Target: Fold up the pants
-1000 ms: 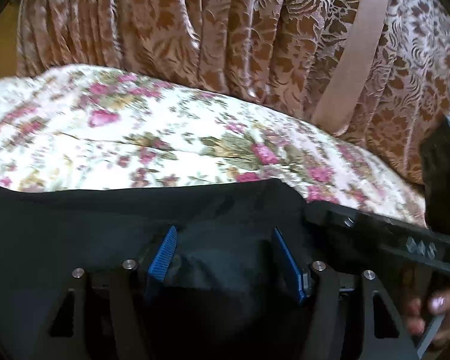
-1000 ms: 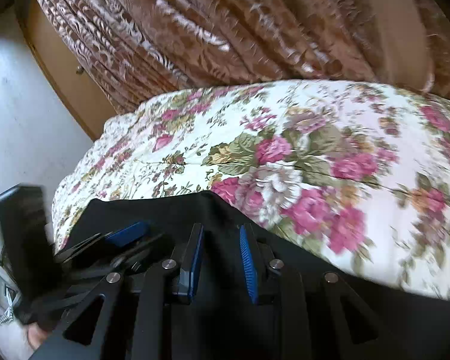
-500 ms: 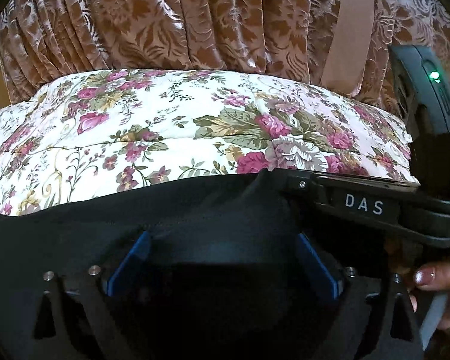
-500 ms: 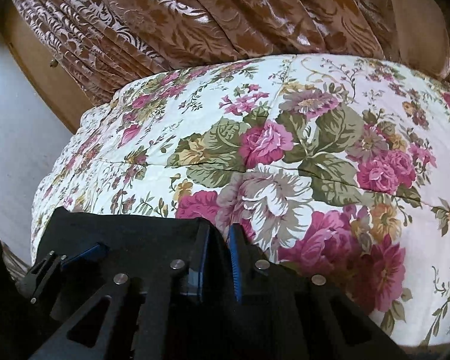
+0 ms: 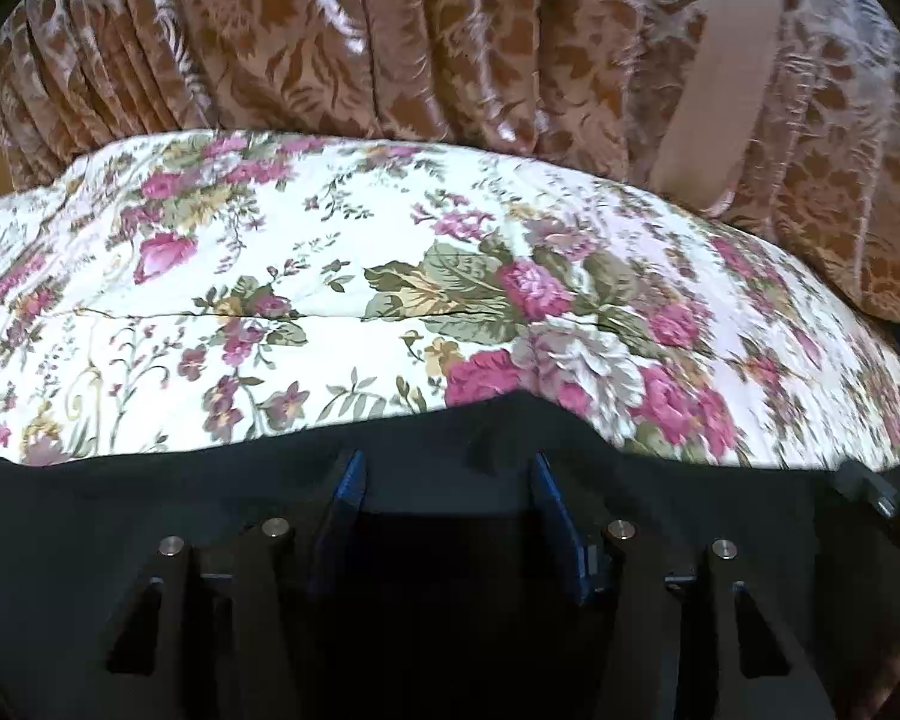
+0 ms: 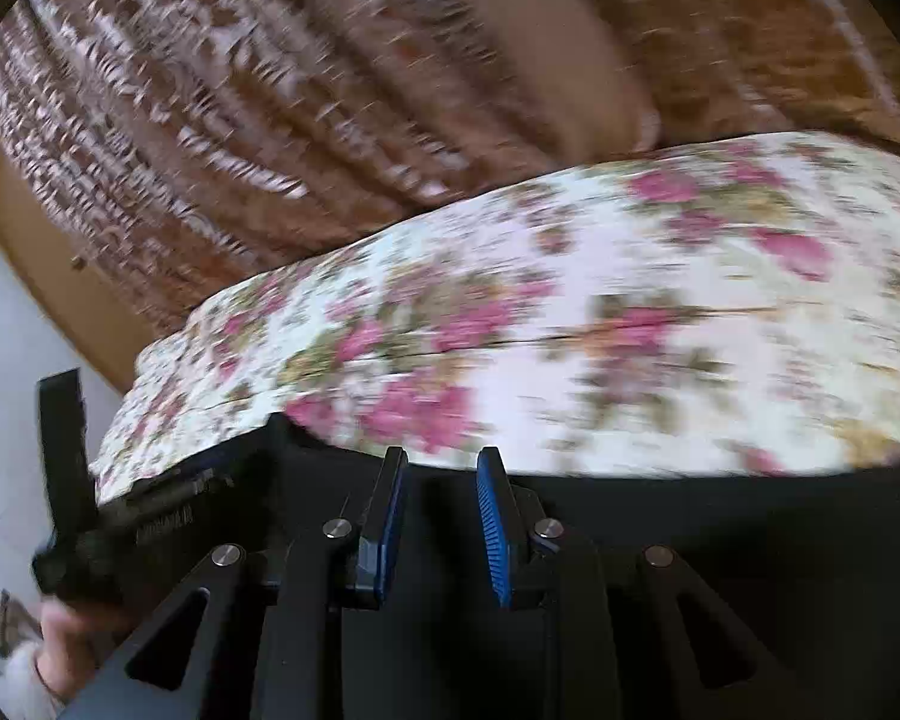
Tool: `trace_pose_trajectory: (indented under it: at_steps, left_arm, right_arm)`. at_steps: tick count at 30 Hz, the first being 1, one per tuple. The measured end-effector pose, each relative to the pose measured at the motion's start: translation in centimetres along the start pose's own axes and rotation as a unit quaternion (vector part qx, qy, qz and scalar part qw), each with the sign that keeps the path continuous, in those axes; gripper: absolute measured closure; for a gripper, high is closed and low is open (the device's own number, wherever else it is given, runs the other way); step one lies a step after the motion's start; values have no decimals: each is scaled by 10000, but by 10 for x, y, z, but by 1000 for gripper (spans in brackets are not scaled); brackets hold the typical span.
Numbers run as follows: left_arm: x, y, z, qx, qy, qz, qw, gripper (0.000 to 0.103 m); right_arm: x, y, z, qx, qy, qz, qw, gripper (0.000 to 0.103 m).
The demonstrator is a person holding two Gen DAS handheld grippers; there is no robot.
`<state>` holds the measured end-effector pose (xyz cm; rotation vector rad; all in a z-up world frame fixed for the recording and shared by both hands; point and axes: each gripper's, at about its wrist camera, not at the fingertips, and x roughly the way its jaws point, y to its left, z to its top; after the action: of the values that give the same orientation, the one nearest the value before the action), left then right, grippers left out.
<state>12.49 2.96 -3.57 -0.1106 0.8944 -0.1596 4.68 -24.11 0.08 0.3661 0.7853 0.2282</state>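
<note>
The black pants (image 5: 90,516) lie across the near part of the floral bed cover (image 5: 330,276). In the left wrist view my left gripper (image 5: 447,474) stands open over the pants, its blue pads (image 5: 348,486) well apart, with dark cloth lying between them. In the blurred right wrist view my right gripper (image 6: 441,471) is a little open over the pants (image 6: 720,516), blue pads (image 6: 492,516) apart with dark cloth between them. Whether cloth is pinched I cannot tell. The left tool (image 6: 78,480) shows at the left edge of that view.
Brown patterned curtains (image 5: 390,42) hang behind the bed, with a plain beige band (image 5: 720,78) at the right. A wooden panel (image 6: 42,276) and a white wall (image 6: 6,360) show at the left of the right wrist view. The bed cover (image 6: 630,324) spreads beyond the pants.
The right gripper's pads have opened from nearly closed half a second ago, and that view swings fast and blurs. The right tool has slid out of the left wrist view. Left pads narrowed a little.
</note>
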Motion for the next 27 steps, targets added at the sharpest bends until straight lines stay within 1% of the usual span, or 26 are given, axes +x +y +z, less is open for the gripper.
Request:
trace_pose_trajectory:
  at_steps: [1,2,4,5,7,8,9,12,13,14,16,17,19,21,23,25,26,27]
  left_arm:
    - [5,1,3,-42,7,34,10000,42]
    - [11,2,4,-68,-20,44,10000,40]
    - [16,7,4,-158,-153,-53,9997,39]
    - [15,8,3,-195,-190,-98,9996,39]
    - [11,10,-1,-212,-297,-151,9992,39]
    - [9,12,-4,-235,-349,-196,9989,39]
    - [7,14,-6,-281,-388,-259,9985,39]
    - [1,25,-11,-548,-514,-592,9954,40]
    - [-2,31,-13,-683,-583,-761,9931,40]
    - [-4,35,-14,-795,-633,-869,9910,40]
    - [-7,45,-17,-1040,-711,-1094,9860,39]
    - [-8,50,-18,-1153,-733,-1195,9834,39]
    - [-11,54,-20,-1258,-795,-1288,9804,39]
    - [-13,54,-21,-1269,-790,-1275,9805,39]
    - [-14,53,-22,-1227,-758,-1228,9819,39]
    - [-16,52,-24,-1162,-723,-1190,9834,39]
    - [-18,53,-25,-1122,-715,-1178,9841,39]
    - [-19,54,-25,-1093,-709,-1174,9845,39]
  right_arm:
    - [-6,-6,-1,23,-53,-132,9999,79]
    - [-15,-20,-4,91,-135,-382,9991,79]
    - [-19,-39,-7,248,-178,-644,9975,79]
    - [-24,-55,-10,432,-181,-777,9959,79]
    - [-37,-79,-13,823,-264,-735,9935,79]
    - [-50,-92,-16,1009,-386,-738,9914,77]
    - [-60,-102,-18,1098,-488,-835,9892,74]
    - [-100,-130,-25,1300,-841,-1284,9796,72]
    - [-113,-139,-28,1397,-926,-1422,9755,72]
    - [-127,-152,-31,1562,-1010,-1568,9700,71]
    - [-153,-175,-39,1909,-1179,-1727,9591,70]
    - [-170,-188,-45,2160,-1296,-1833,9502,70]
    - [-191,-204,-52,2456,-1467,-1949,9382,69]
    - [-215,-220,-63,2795,-1680,-2117,9213,69]
    - [-234,-239,-76,3160,-1867,-2259,9023,66]
    - [-242,-253,-85,3455,-1894,-2303,8898,63]
    - [-245,-263,-92,3706,-1902,-2294,8797,62]
    - [-245,-268,-94,3810,-1913,-2256,8760,58]
